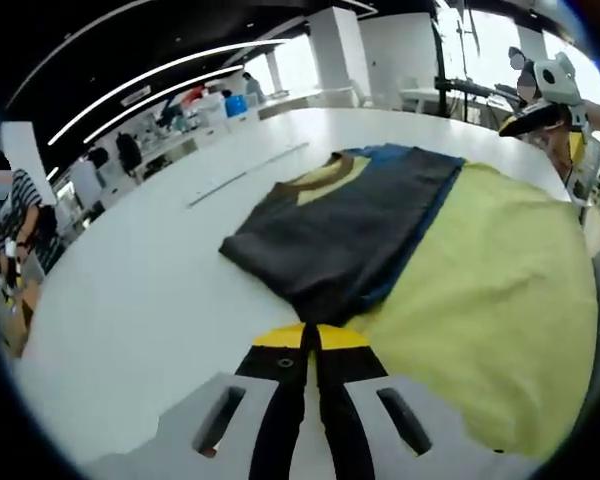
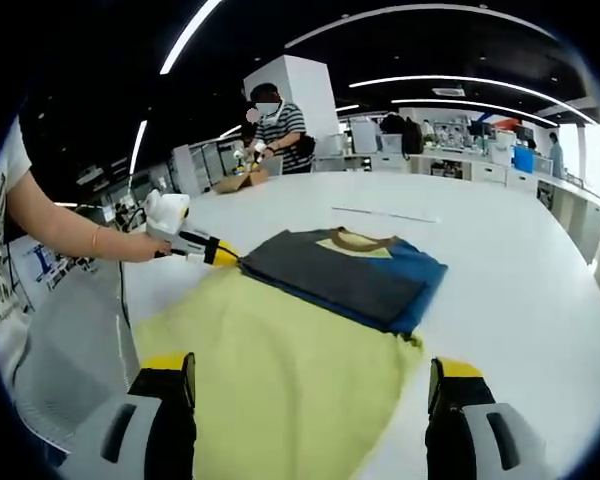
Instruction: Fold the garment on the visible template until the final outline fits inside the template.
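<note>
A folded garment point(image 1: 345, 225), dark grey over blue with a brown collar, lies on the far part of a yellow template cloth point(image 1: 500, 300) on a white table. My left gripper point(image 1: 311, 338) has its jaws pressed together at the garment's near corner, shut on its edge. In the right gripper view the garment point(image 2: 345, 275) lies ahead on the template point(image 2: 280, 370), and the left gripper point(image 2: 230, 258) touches its left corner. My right gripper point(image 2: 312, 385) stands wide open above the template's near part, holding nothing. It also appears as the right gripper point(image 1: 528, 122) at the far right.
The white table point(image 1: 150, 290) stretches wide around the cloth. A thin strip point(image 2: 385, 213) lies on it beyond the garment. A person's arm point(image 2: 60, 225) holds the left gripper. A person in a striped shirt point(image 2: 275, 125) stands at a far table edge.
</note>
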Motion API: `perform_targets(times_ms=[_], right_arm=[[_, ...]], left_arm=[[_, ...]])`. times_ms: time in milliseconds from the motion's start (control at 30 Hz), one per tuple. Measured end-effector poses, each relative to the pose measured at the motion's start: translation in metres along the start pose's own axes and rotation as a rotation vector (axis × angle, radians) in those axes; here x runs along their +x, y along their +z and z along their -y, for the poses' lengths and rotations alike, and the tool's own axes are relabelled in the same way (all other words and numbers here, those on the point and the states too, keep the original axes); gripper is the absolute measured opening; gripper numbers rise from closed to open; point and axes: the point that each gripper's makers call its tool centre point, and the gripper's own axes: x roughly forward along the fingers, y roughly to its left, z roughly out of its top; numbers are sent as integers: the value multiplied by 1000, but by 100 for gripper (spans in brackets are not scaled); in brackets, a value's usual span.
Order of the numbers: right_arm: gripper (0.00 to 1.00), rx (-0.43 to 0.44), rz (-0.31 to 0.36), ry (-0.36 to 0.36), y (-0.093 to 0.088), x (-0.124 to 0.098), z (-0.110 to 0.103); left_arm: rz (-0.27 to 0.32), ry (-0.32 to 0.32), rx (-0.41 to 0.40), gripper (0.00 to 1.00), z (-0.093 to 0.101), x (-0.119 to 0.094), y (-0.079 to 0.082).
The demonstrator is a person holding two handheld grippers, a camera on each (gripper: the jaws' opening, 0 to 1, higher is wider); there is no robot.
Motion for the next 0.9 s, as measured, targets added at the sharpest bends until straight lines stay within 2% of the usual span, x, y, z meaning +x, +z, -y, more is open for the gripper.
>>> perform_targets(times_ms=[167,267,467,600,700,833,900], right_arm=[[96,4,-5,6,-3,0,-2],[96,-3,-14,36,-5,1,-9],[97,-13,-26,56,-7,2,-13],[98,-22,-26,67,-6,0,-14],[98,-34,-32,74,-6,0,-14],[98,-59,-46,94,-6,-1,-17],[98,-85,-65,111,-7,-2,-19]], left_arm=[[-16,-14,31,0,6,1,-4],[-25,-8,66,0,7,2,-4],[-27,8,55,2,5,0,-4],[-13,17,13,14,5,-6,0],[2,-40,-55,21,15,-11,3],[16,-64,-66,34,20,-22,4],[45,-100,-81,41,28,-29,9]])
